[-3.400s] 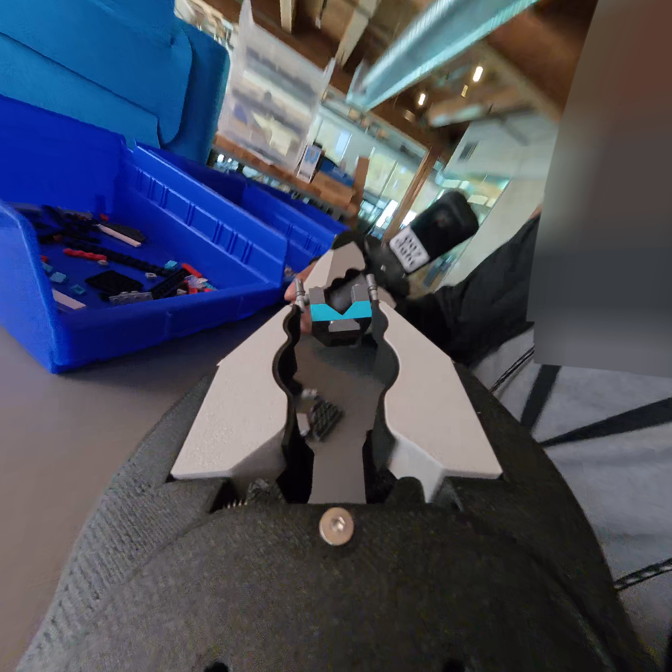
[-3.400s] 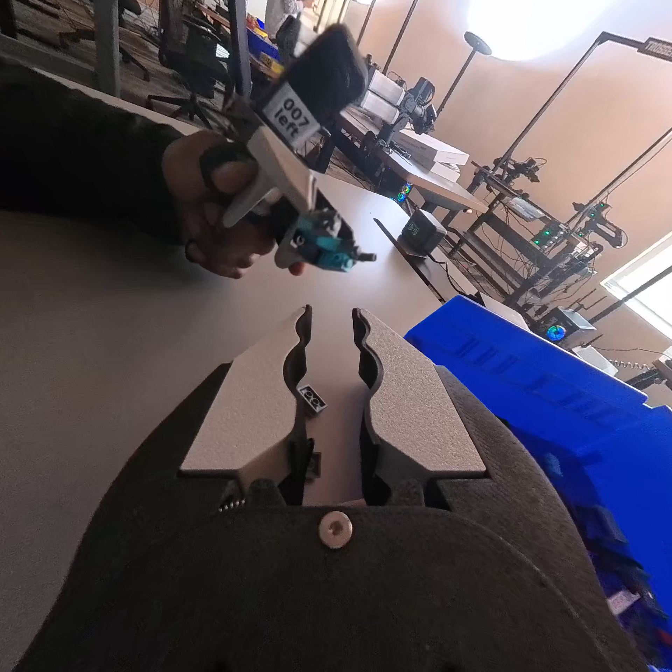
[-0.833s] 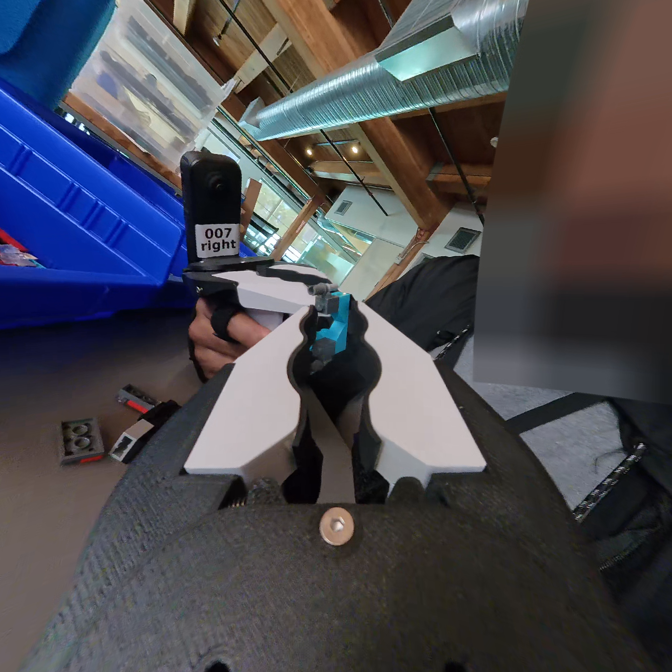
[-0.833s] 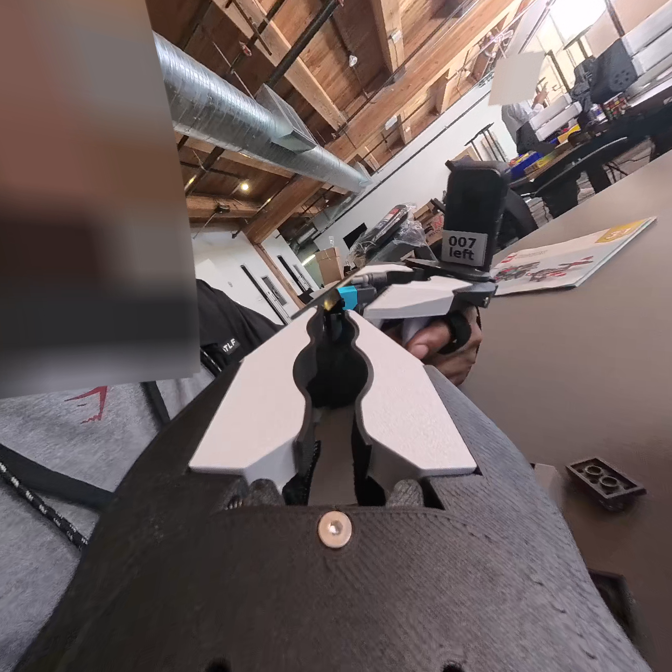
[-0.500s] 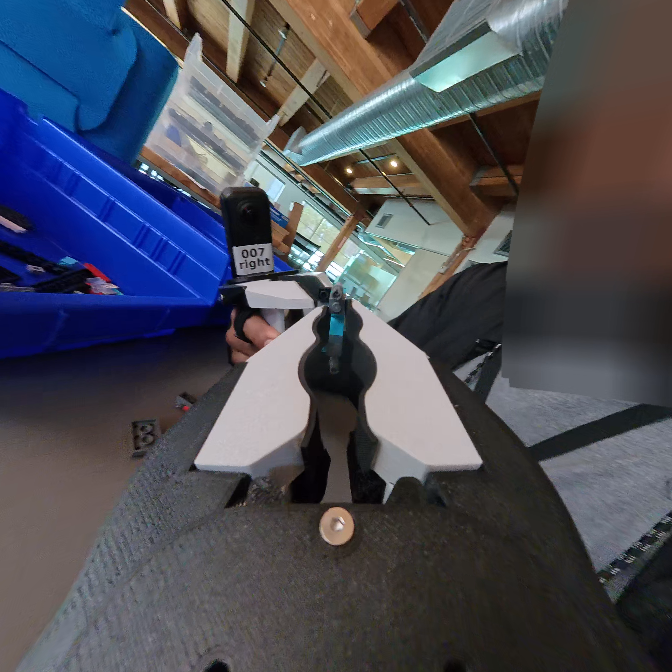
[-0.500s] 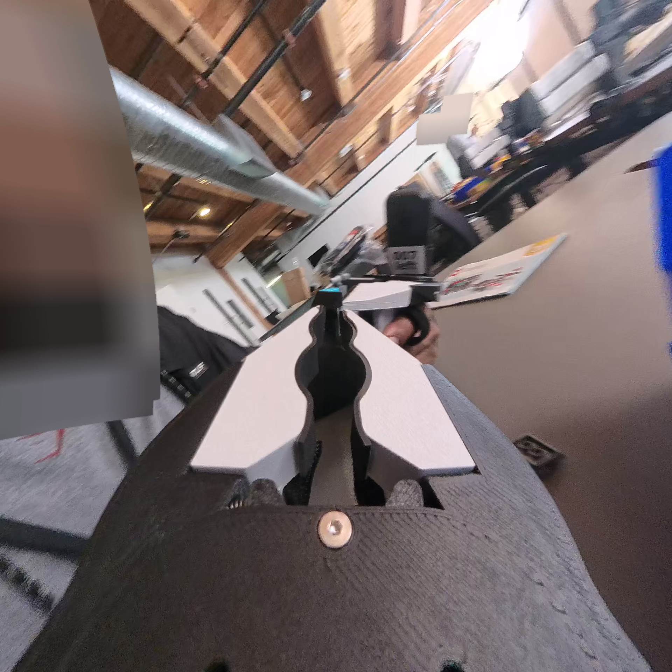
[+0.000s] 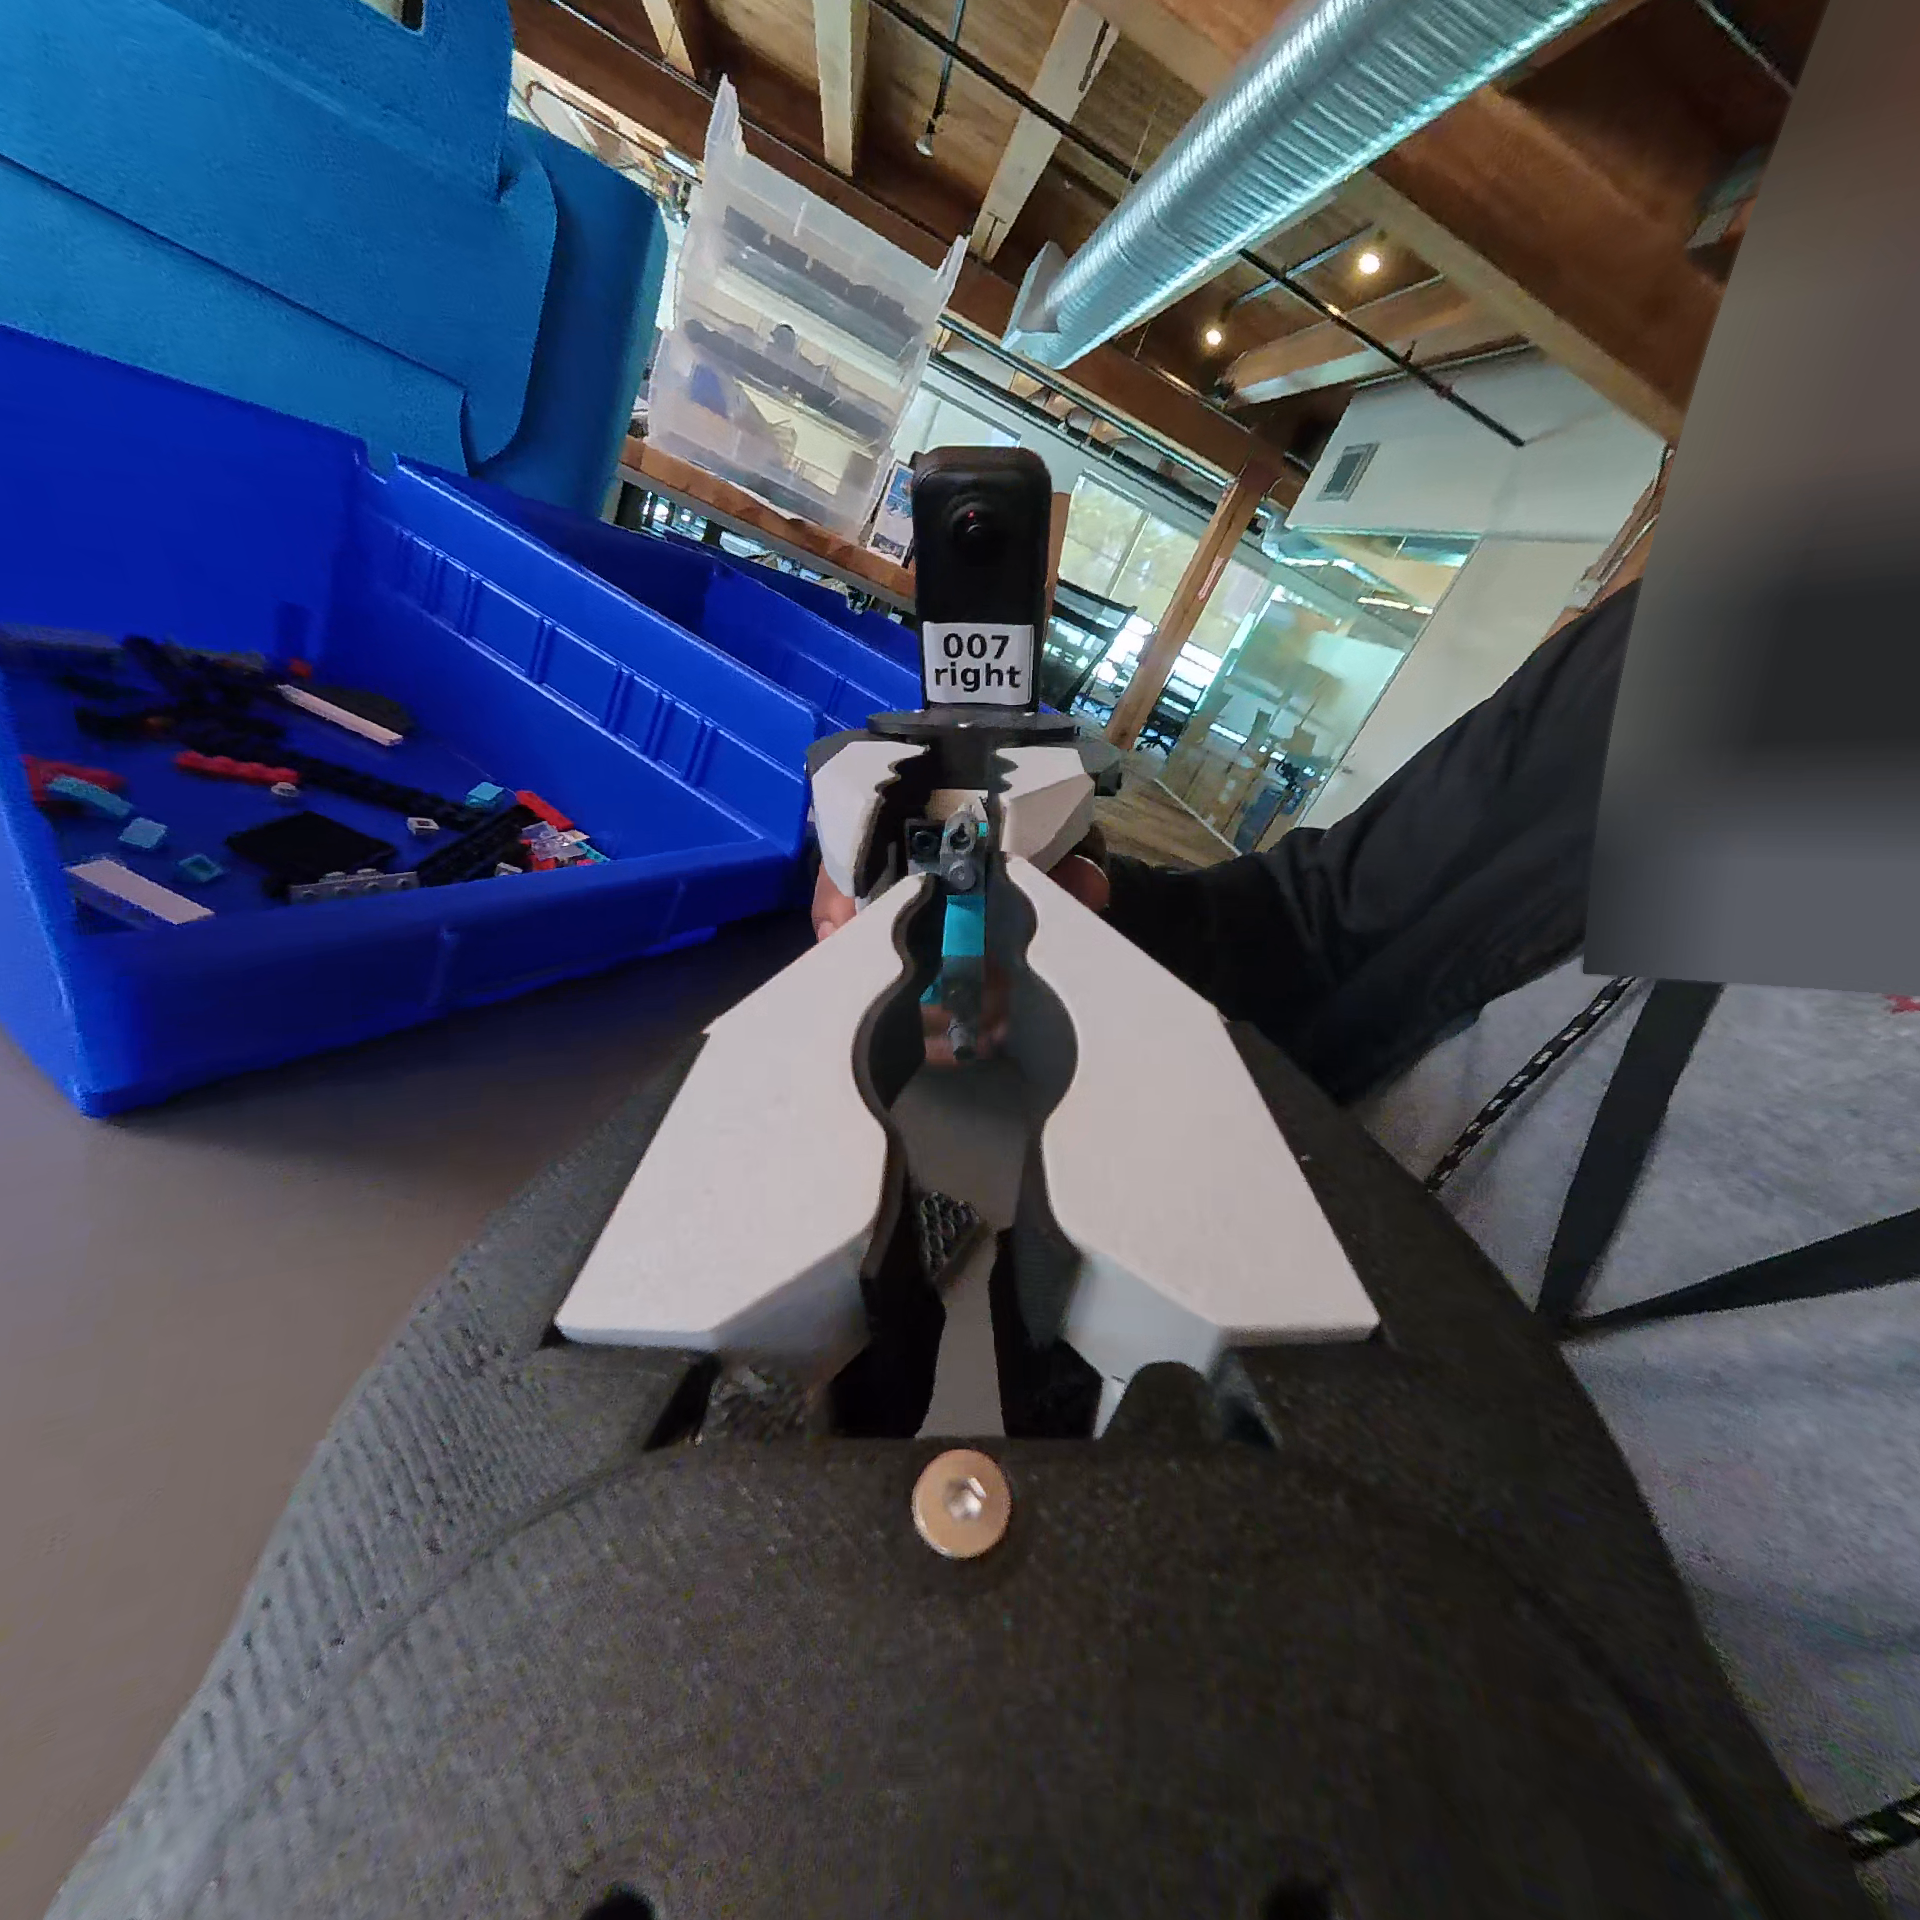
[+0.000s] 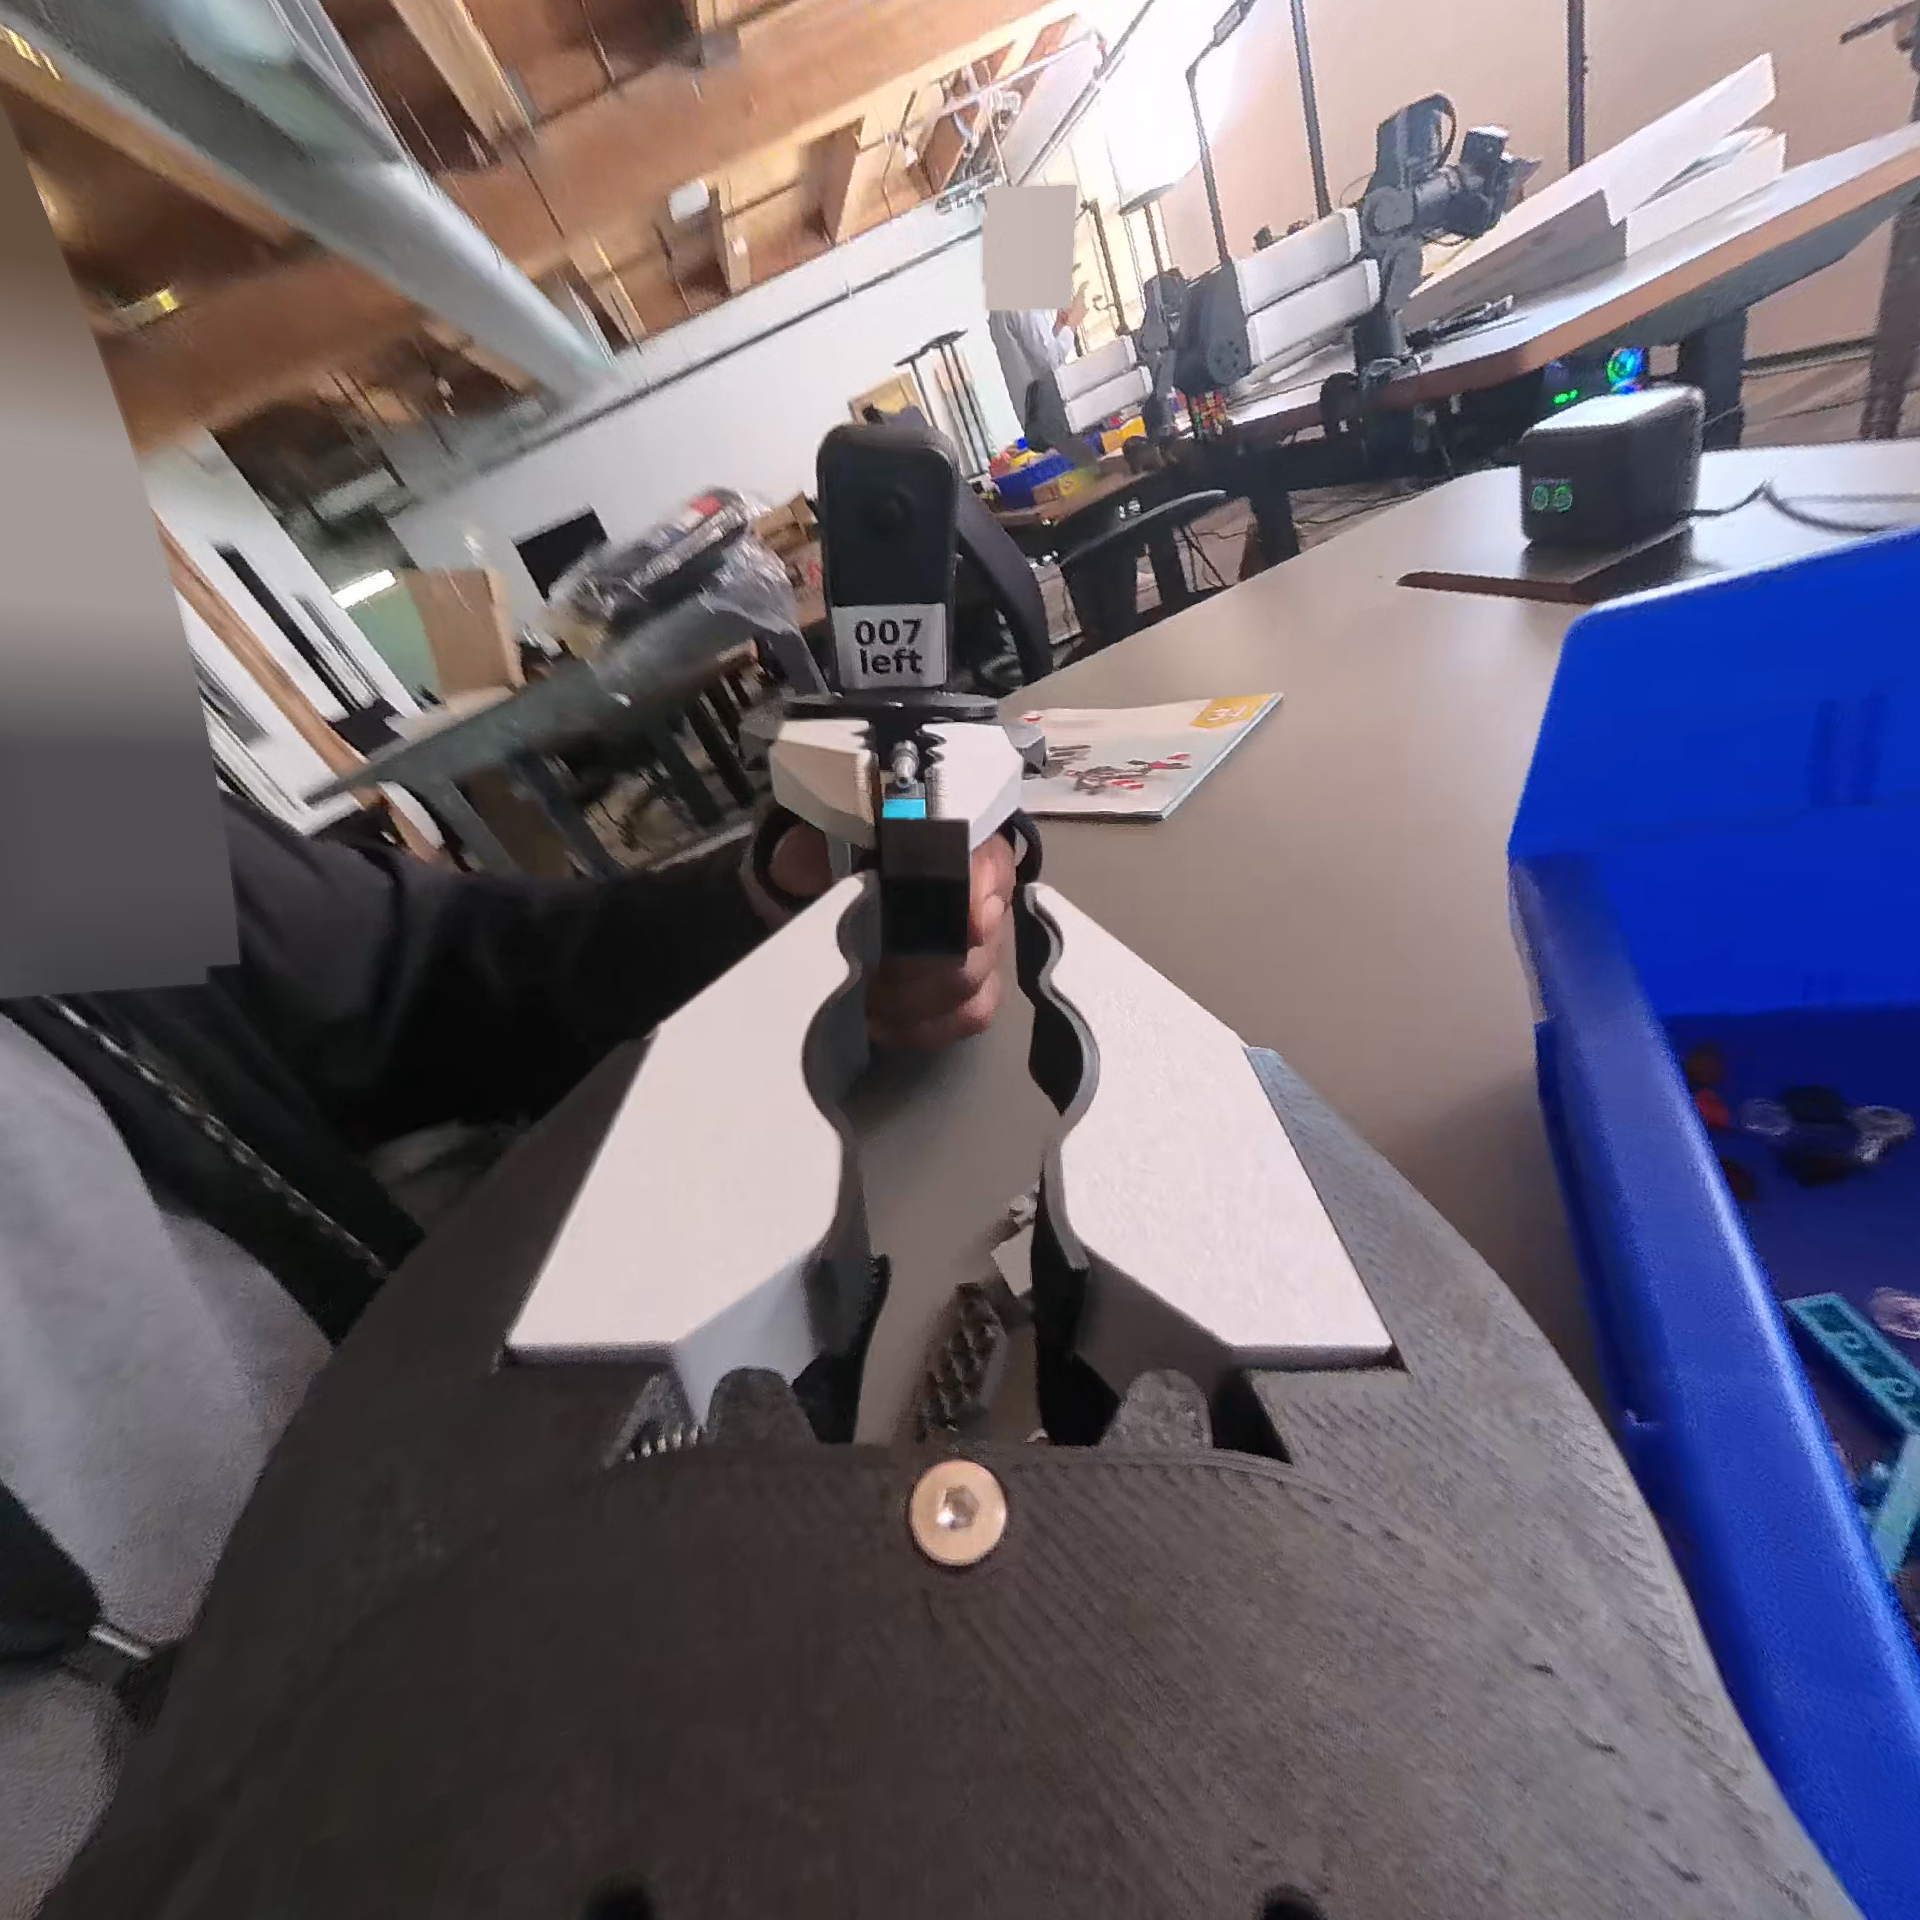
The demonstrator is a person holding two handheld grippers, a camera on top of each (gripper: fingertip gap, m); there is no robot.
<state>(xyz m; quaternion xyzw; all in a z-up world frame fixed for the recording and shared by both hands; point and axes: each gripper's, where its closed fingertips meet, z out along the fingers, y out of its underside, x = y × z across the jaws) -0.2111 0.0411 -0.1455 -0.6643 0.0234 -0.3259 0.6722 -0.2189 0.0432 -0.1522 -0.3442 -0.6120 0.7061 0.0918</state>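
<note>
My left gripper is shut on a small teal and grey brick assembly, held up above the table. My right gripper faces it tip to tip. A black brick sits against the teal end of the assembly, between my right fingertips. The right jaws stand wider than the brick, with a gap on its right side. In the left wrist view the right gripper shows head-on, with the dark brick beside a grey piece.
A blue bin with several loose bricks stands on the grey table, left of my left gripper; it is right of my right gripper. A booklet and a black device lie farther back. A person's dark sleeve is close.
Both grippers have swung to face each other head-on and tilted down toward the table. The right jaws have widened; earlier they were nearly closed. The black brick now shows against the assembly.
</note>
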